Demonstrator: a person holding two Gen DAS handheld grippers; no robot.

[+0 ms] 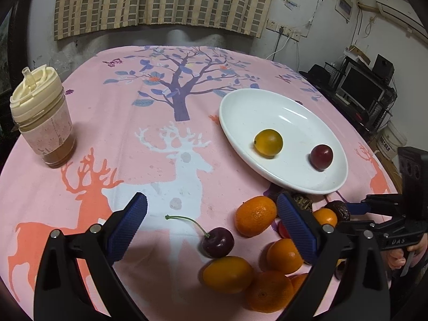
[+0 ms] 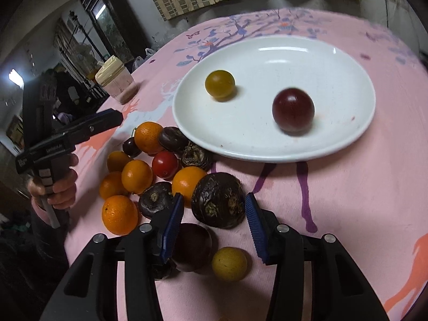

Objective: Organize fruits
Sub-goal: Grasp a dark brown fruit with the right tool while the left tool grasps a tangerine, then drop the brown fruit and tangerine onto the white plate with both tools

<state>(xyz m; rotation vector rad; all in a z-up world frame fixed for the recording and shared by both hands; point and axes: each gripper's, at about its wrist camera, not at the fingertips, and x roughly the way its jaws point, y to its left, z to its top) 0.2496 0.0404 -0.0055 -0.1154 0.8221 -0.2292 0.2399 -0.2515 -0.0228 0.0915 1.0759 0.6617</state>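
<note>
pink deer-print tablecloth (image 1: 80, 176), white plate (image 1: 240, 107) beyond the loose fruit.

left wrist view: left gripper (image 1: 211, 230) jaws wide apart, empty. stemmed cherry (image 1: 217, 242) lies between the fingers, stem trailing toward the left finger. oranges (image 1: 255, 215) crowd the right finger. plate ahead and right, holding yellow fruit (image 1: 268, 142) and dark red fruit (image 1: 321, 156).

right wrist view: right gripper (image 2: 214, 222) jaws apart, empty. large dark chestnut (image 2: 218, 199) sits just ahead between the fingertips, nearest to this claw. plate straight beyond.
</note>
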